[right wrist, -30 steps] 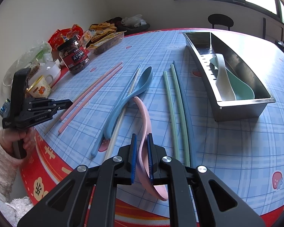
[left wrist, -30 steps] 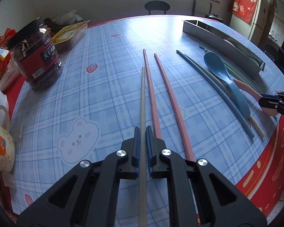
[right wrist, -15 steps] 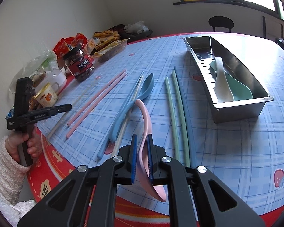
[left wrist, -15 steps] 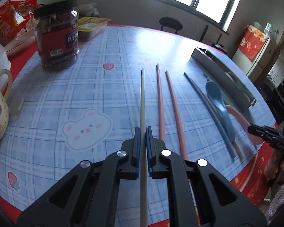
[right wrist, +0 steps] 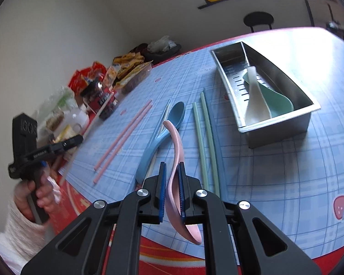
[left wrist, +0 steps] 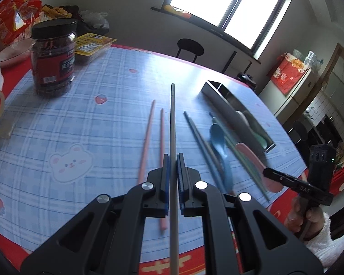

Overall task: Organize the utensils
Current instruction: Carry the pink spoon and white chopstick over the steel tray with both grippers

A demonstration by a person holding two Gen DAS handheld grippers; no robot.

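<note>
A beige chopstick [left wrist: 173, 142] is clamped in the left claw [left wrist: 173, 160] and is held lifted above the bench [left wrist: 103, 123], pointing away toward the far side. A pink spoon [right wrist: 175, 151] is gripped by its handle in the right claw [right wrist: 172, 171], also raised off the surface. In the metal tray [right wrist: 309, 105] at the far right, a white spoon [right wrist: 254, 100] and a green spoon [right wrist: 277, 103] are already placed. Left on the bench: two pink chopsticks [right wrist: 123, 137], a blue spoon [right wrist: 162, 128], two green chopsticks [right wrist: 206, 133], and what looks like blue chopsticks [left wrist: 196, 133] beside the blue spoon. The task is judged well under half done; both held pieces are not yet in the tray. A jar [left wrist: 54, 57] and snack packs [right wrist: 128, 61] stand at the far left, not involved.
</note>
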